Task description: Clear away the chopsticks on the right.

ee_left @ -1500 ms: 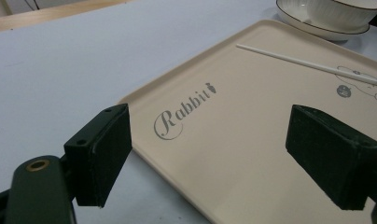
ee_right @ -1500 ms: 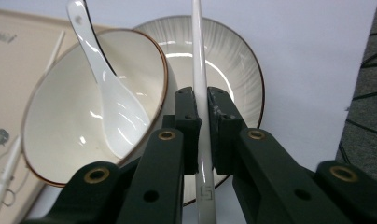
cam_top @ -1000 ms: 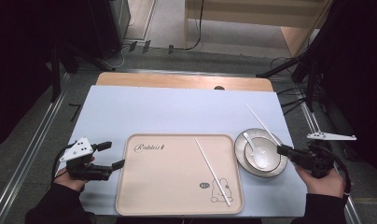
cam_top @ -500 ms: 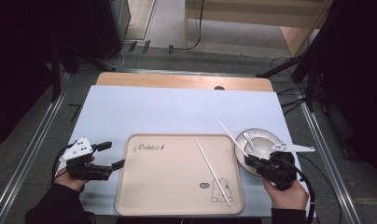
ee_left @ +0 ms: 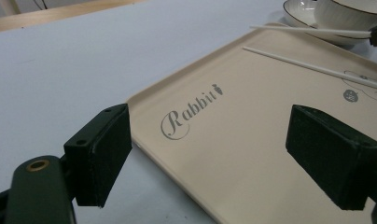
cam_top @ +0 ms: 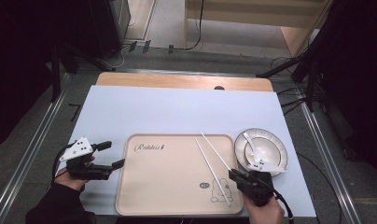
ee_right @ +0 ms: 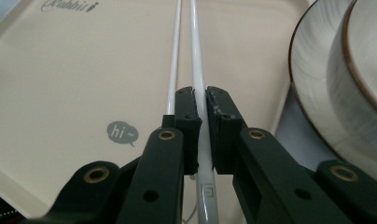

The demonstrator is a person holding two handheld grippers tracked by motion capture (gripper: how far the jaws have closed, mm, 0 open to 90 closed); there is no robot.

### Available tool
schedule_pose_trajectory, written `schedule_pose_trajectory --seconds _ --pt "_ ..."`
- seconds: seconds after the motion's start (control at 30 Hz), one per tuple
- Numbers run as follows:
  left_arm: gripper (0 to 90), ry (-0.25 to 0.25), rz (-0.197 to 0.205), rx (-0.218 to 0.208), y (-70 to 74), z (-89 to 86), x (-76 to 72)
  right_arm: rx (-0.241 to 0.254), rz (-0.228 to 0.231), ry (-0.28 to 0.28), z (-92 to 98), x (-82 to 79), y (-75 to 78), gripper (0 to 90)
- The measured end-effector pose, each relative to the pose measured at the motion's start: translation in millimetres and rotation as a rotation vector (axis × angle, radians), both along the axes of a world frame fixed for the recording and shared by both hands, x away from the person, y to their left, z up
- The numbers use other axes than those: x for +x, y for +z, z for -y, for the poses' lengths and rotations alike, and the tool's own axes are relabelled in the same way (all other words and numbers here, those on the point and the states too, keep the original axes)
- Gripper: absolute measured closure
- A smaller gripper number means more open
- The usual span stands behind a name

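Right gripper (ee_right: 201, 116) clamped on one white chopstick (cam_top: 216, 152), now carried from beside the bowl (cam_top: 261, 151) over onto the tray (cam_top: 144, 196). Hovering next to the second chopstick (cam_top: 213, 172) already lying there; likely about to set down. Left gripper (cam_top: 105, 156) idle, jaws apart, at tray's left edge.

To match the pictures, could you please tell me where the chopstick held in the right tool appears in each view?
High view: the held chopstick slants up-left from the right tool, over the tray.
Left gripper view: top right, the upper, nearly level stick.
Right gripper view: centre, clamped between the shut jaws.
Shared landmark: the Rabbit lettering.
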State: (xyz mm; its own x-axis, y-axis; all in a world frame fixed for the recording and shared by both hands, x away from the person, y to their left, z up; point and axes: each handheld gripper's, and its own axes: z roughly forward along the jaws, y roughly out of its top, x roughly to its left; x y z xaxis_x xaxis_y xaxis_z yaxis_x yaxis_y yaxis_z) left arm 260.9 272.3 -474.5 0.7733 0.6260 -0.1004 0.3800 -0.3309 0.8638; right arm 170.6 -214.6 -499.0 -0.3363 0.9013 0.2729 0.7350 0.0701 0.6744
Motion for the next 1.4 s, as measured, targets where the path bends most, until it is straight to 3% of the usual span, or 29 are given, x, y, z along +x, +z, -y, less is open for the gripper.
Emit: schedule_pose_trajectory --seconds 0.43,0.67,0.77,0.9,1.07,1.23,1.4 --pt "14.8 0.003 0.004 0.005 -0.2 -0.5 0.1 -0.025 -0.044 0.003 -13.4 -0.3 -35.7 83.8" --pt "14.8 0.002 0.005 0.002 -0.2 0.0 -0.3 -0.006 -0.048 0.002 -11.1 1.2 -36.6 82.7" --pt "14.8 0.001 0.004 0.003 -0.3 0.0 -0.2 0.005 -0.053 0.01 -11.2 1.7 -36.2 77.6" --pt "14.8 0.0 0.005 0.003 0.0 0.1 -0.5 -0.017 -0.051 0.017 -11.3 2.2 -34.9 77.1" --pt "14.8 -0.002 0.001 0.005 -0.3 0.1 -0.1 -0.008 -0.014 0.023 -10.3 5.5 -26.2 63.3" --pt "14.8 -0.011 0.003 0.009 -0.2 1.3 0.3 0.001 0.029 0.096 -24.3 29.6 -13.9 47.3" --pt "14.8 -0.008 0.003 0.004 -0.5 0.6 0.5 -0.038 0.036 0.182 -51.0 63.5 -10.5 56.1"
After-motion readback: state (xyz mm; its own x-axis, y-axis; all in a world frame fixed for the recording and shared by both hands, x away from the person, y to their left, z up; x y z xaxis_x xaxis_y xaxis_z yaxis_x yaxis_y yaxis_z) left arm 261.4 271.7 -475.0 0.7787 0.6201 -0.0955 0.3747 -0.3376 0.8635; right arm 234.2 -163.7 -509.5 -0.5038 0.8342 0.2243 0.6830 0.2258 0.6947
